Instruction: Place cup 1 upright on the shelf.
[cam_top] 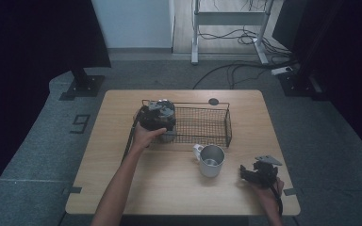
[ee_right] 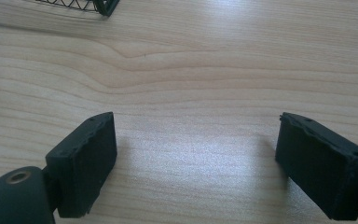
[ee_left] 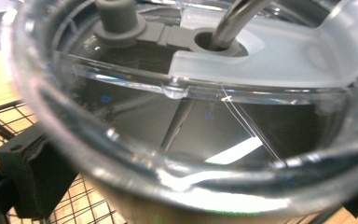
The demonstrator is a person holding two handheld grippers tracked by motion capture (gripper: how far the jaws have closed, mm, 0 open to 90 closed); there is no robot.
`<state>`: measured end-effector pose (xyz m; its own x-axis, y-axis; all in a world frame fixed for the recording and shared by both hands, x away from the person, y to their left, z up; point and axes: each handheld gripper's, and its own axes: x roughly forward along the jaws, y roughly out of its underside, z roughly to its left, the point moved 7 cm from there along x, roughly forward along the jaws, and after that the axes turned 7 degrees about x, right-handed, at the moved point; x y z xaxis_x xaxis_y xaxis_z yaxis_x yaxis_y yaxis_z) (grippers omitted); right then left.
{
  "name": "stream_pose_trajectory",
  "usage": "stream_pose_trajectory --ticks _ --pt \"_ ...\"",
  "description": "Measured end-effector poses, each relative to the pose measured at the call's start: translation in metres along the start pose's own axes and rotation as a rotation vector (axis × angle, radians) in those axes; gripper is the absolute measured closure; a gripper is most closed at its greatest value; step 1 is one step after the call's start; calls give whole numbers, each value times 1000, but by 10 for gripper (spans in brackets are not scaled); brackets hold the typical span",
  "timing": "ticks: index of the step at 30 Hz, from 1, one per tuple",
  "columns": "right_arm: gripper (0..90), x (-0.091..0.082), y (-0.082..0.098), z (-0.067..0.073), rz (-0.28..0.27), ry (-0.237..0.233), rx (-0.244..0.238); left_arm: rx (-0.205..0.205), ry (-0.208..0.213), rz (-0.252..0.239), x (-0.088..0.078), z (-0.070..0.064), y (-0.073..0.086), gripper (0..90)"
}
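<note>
A lidded tumbler [ee_left: 205, 116] with a metal straw [ee_left: 235, 21] was seen between the left gripper [cam_top: 156, 117] jaws, inside the wire basket [cam_top: 202, 125]; whether it was still pressed could not be told. The right gripper [ee_right: 196, 158] jaws were spread wide, empty, over the counter [ee_right: 205, 70], the steel mug [cam_top: 211, 161] well apart.

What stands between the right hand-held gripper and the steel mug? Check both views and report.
Nothing visible. The right hand-held gripper rests open on the table, and only bare wood lies between it and the steel mug. The wire basket stands farther back, off that path.
</note>
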<state>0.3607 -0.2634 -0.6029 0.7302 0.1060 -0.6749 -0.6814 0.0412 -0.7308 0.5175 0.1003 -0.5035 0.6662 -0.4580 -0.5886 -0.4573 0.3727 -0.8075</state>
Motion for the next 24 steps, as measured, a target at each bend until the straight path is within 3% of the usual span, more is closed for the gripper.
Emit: stream_pose_trajectory --ticks 12,24 --pt "122 0 0 0 0 0 0 22 17 -46 -24 -2 -1 0" --pt "122 0 0 0 -1 0 0 52 39 -64 -51 -13 5 0"
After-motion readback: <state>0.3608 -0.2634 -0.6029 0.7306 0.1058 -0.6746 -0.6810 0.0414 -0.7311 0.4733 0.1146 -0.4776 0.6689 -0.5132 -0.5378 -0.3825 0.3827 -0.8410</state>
